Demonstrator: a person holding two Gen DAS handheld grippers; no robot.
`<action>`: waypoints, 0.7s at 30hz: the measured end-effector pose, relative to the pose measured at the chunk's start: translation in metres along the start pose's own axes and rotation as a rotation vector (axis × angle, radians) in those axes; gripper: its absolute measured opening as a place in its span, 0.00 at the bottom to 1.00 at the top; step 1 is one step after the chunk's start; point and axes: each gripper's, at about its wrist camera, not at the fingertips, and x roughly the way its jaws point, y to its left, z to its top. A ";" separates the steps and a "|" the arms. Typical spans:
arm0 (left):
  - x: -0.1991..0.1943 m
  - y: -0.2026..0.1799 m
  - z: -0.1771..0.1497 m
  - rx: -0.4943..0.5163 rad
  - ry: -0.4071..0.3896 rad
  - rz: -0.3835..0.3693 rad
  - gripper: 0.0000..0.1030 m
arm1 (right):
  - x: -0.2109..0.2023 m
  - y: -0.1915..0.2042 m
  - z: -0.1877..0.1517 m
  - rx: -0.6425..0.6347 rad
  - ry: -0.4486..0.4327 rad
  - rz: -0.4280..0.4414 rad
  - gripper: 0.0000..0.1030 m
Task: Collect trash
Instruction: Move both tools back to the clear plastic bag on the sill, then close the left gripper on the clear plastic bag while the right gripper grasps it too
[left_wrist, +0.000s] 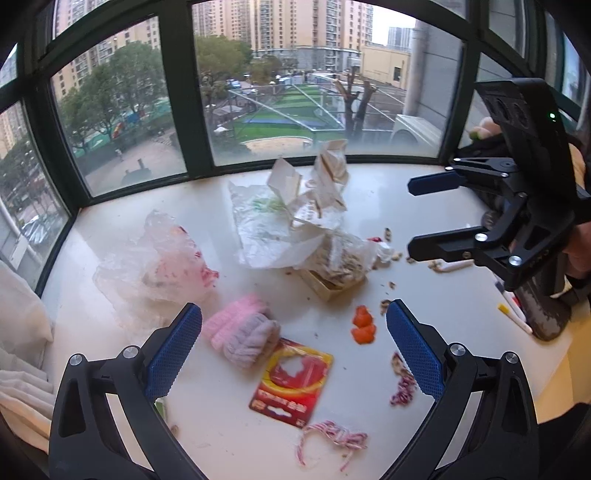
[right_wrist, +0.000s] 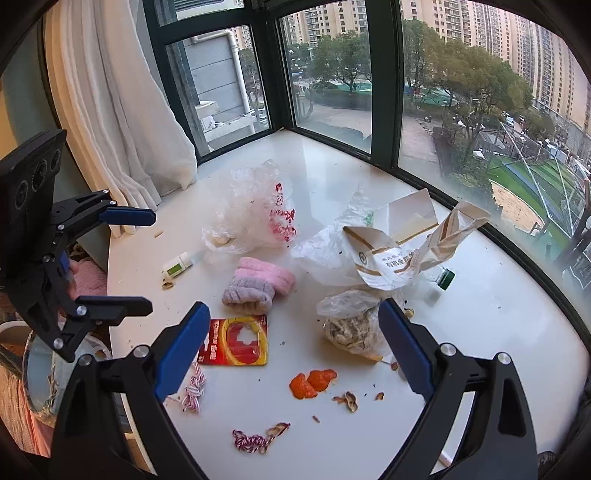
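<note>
Two claws spread wide and empty, left claw (left_wrist: 294, 328) over pink sock roll (left_wrist: 242, 334), right claw (right_wrist: 291, 334) above red card (right_wrist: 236, 341), orange peel (right_wrist: 312, 382) on white table (right_wrist: 480, 314).

Left tongs (left_wrist: 293, 343), right tongs (right_wrist: 290, 338) apparently agape

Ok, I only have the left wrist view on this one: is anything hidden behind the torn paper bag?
Observer: Yes. The right wrist view shows a green-capped bottle lying just beyond the paper bag.
Operator: Any other trash I can't make out?
Observer: A white tube with a green label lies left of the socks in that view, with a peanut shell beside it.
</note>
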 end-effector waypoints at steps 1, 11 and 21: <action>0.003 0.007 0.001 -0.011 0.001 0.018 0.94 | 0.002 0.000 0.003 0.000 -0.002 0.005 0.87; 0.028 0.104 0.009 -0.147 0.029 0.159 0.94 | 0.064 0.003 0.072 -0.057 -0.024 0.100 0.87; 0.081 0.219 0.001 -0.277 0.049 0.231 0.94 | 0.165 0.007 0.116 -0.070 0.026 0.154 0.87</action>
